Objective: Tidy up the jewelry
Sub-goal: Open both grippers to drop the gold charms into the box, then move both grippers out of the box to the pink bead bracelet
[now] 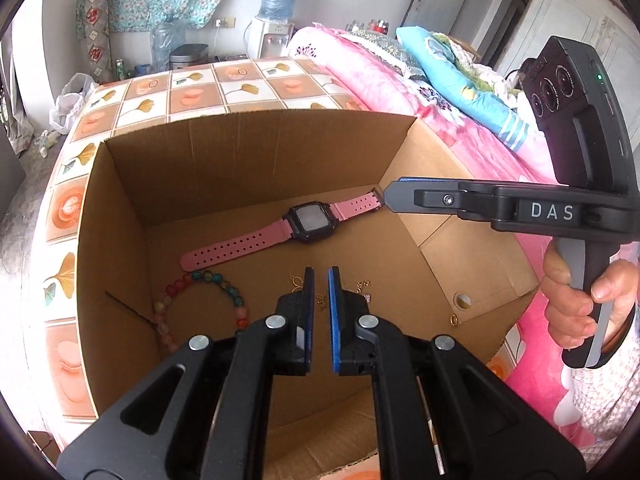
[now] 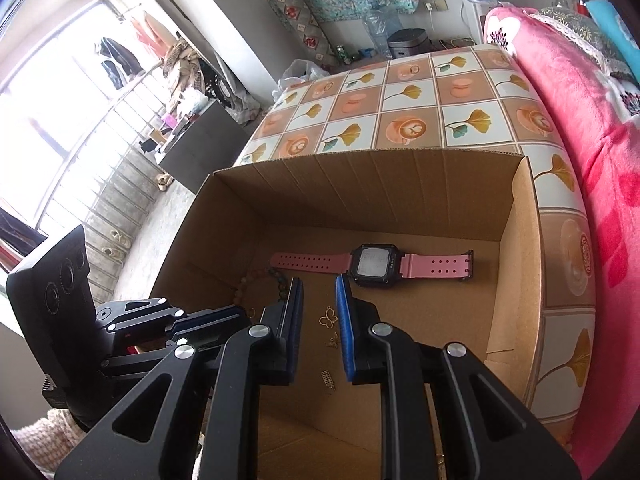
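Inside the open cardboard box (image 1: 120, 216), set on a patterned tablecloth (image 1: 248, 80), a pink-strapped watch (image 1: 308, 222) is laid flat on the floor of the box, face up. Its long axis is seen running slantwise in the left wrist view, from the free strap tip low on the left up to the buckle end on the right, just beside the tip of the right gripper (image 1: 386, 197). A beaded bracelet (image 1: 200, 304) is curled near the left wall, and small gold charms (image 2: 329, 318) are scattered between the two.

The left gripper (image 1: 320, 280) is held above the charms with only a slim gap between its jaws and nothing gripped. The right gripper is likewise nearly closed and empty; in its own view the charms show through the gap.

The watch is judged light, with a hard case and a soft, bendy strap; the strap beside the case is thought the safest hold. The bracelet is probably slippery and liable to roll. The charms are judged tiny, thin and fiddly to pinch
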### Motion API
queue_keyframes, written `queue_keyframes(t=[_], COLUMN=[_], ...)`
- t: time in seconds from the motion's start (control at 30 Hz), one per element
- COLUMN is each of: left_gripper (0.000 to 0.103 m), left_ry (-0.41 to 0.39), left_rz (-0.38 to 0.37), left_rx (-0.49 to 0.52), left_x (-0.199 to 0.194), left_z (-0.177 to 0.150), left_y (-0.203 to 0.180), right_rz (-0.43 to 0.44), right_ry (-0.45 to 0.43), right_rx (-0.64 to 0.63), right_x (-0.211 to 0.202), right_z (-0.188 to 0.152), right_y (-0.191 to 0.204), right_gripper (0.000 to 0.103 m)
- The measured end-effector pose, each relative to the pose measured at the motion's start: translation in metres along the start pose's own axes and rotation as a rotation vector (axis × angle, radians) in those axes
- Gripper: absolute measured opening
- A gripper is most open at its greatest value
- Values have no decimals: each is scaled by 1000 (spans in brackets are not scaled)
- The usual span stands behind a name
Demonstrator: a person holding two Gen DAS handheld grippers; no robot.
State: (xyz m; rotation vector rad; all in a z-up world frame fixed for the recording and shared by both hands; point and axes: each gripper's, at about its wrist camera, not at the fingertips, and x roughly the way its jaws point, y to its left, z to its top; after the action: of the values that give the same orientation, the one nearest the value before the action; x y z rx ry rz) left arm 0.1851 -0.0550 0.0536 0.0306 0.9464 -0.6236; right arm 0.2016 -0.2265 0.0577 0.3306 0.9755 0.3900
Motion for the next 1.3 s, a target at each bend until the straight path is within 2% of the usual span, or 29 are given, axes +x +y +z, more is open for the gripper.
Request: queue_keyframes(t=[0.07,0.2,0.27,0.33,0.47,0.6,0.67,0.77,0.83,0.93,1.03,1.1,1.17,1.23,1.3], left_gripper=[6,8,17,21,30,38,42,44,44,44,44,44,44,43,43], left_ry=[-38,-134,-194,-243,-298,-288,-270,-239,-204,-158,-141,-142,-147,-145,-153], left_rz=[-6,-54,-83,-110,-160,-208,-239,-253,-234,-204,-122,-69,-33,-33,-47], left_rx=[14,38,47,57,86,101,107,103,75,34,44,54,46,19,-3], left_x=[-10,-37,-53,-68,-89,-96,-97,-91,-80,-61,-49,-43,-39,-34,-32], left_z=[-2,-11,-19,-30,-58,-86,-99,-112,-117,-122,-124,-122,-118,-113,-111], left_y=[-3,-6,-8,-10,-17,-23,-26,-29,-28,-24,-23,-21,-15,-8,-3], right_rz=[17,40,45,50,49,54,62,101,93,30,-1,-32,-12,-62,-57], right_ry=[-33,-111,-156,-203,-292,-339,-348,-332,-284,-180,-120,-113,-119,-156,-165], right_rx=[-13,-29,-43,-64,-117,-156,-159,-124,-88,-34,11,15,12,-2,24], right_x=[-11,-38,-54,-71,-99,-115,-121,-121,-110,-85,-64,-56,-56,-58,-59], right_z=[-2,-10,-18,-29,-60,-98,-116,-138,-146,-149,-146,-142,-139,-137,-135], right_y=[3,6,9,11,17,21,20,14,8,-2,-11,-13,-12,-13,-19], right_gripper=[18,28,29,29,29,29,29,29,29,29,28,27,27,27,27])
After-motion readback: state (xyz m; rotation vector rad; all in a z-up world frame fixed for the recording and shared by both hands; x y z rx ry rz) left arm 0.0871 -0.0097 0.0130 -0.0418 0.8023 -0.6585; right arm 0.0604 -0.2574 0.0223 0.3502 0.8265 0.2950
